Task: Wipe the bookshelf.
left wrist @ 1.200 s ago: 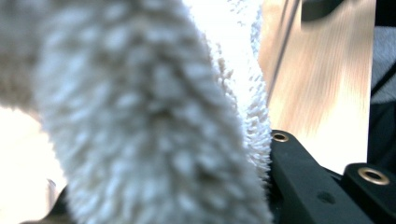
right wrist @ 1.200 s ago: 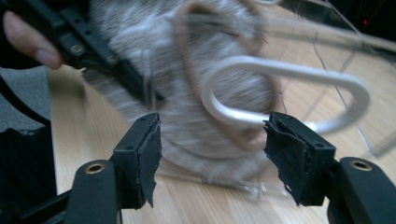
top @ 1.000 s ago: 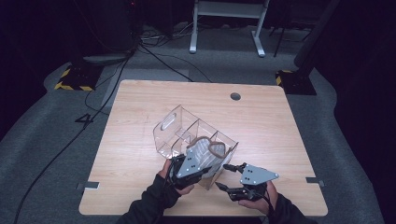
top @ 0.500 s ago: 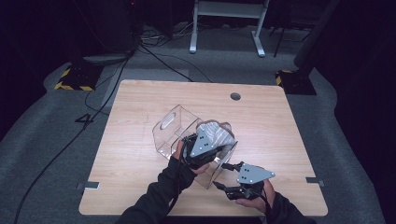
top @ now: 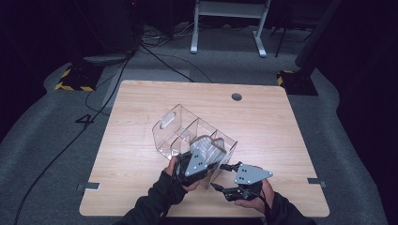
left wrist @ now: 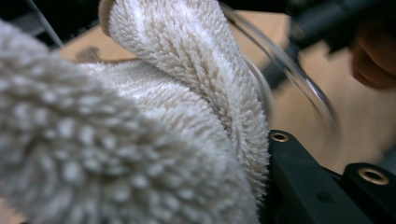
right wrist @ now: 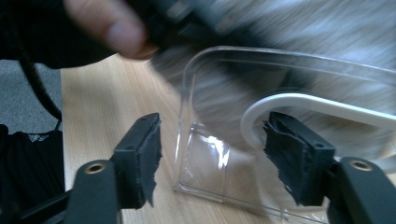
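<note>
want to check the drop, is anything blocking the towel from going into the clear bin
Nothing visible blocks it. The left gripper holds the towel over the near compartment of the clear bin, and the right gripper stands open around the bin's near end wall.

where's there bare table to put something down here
Bare wood lies left of the clear plastic divided bin, and beyond it toward the round cable hole and the right edge. It is crowded at the near edge, where both grippers and the cream fluffy towel meet the bin.
</note>
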Available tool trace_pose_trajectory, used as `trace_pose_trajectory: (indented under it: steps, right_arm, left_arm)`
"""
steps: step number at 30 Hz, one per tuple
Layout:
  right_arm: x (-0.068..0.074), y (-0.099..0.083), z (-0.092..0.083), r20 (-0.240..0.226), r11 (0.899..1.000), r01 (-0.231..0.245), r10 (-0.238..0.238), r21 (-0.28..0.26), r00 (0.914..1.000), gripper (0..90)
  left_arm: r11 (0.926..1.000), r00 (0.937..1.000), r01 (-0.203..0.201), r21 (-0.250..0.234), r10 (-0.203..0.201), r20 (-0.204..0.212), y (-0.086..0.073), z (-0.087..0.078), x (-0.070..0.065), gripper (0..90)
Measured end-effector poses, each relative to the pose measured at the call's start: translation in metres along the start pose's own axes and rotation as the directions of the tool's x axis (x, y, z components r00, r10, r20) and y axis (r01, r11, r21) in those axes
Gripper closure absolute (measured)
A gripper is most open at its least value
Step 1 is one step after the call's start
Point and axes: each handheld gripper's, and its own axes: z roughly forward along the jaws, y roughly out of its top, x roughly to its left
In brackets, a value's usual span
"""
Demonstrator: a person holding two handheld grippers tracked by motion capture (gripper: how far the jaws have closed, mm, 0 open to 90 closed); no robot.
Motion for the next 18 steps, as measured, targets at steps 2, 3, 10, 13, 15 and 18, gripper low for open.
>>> trace_pose_trajectory:
  steps: [2,3,10,13,15,18]
  right_arm:
    - [-0.001,0.000,0.000,0.002,1.000,0.008,-0.008,0.004,1.0000,35.6]
    - [-0.002,-0.002,0.000,-0.005,1.000,-0.002,0.002,0.000,1.0000,35.5]
    - [-0.005,0.000,0.001,-0.001,1.000,-0.007,0.007,-0.014,1.0000,34.8]
    - [-0.007,0.000,0.002,0.015,1.000,0.006,-0.006,-0.012,0.9999,35.0]
    - [-0.007,0.000,0.003,0.018,1.000,0.011,-0.011,-0.012,0.9998,35.0]
    - [-0.008,0.001,0.004,0.011,1.000,0.015,-0.014,-0.013,0.9998,34.8]
  left_arm:
    - [0.9995,0.9999,-0.002,0.032,0.002,0.015,-0.016,-0.005,-0.009,77.9]
    - [0.9988,0.9996,0.011,0.048,-0.013,0.026,-0.022,-0.005,-0.011,77.8]
    - [0.9730,0.9974,0.004,0.231,-0.021,0.069,-0.070,-0.015,-0.021,77.4]
    - [0.9746,0.9981,0.020,0.223,-0.032,0.053,-0.070,-0.013,-0.015,77.4]
    - [0.9751,0.9988,0.012,0.221,-0.023,0.044,-0.068,-0.012,-0.014,77.2]
    - [0.9838,0.9989,0.022,0.178,-0.028,0.037,-0.060,-0.010,-0.010,77.1]
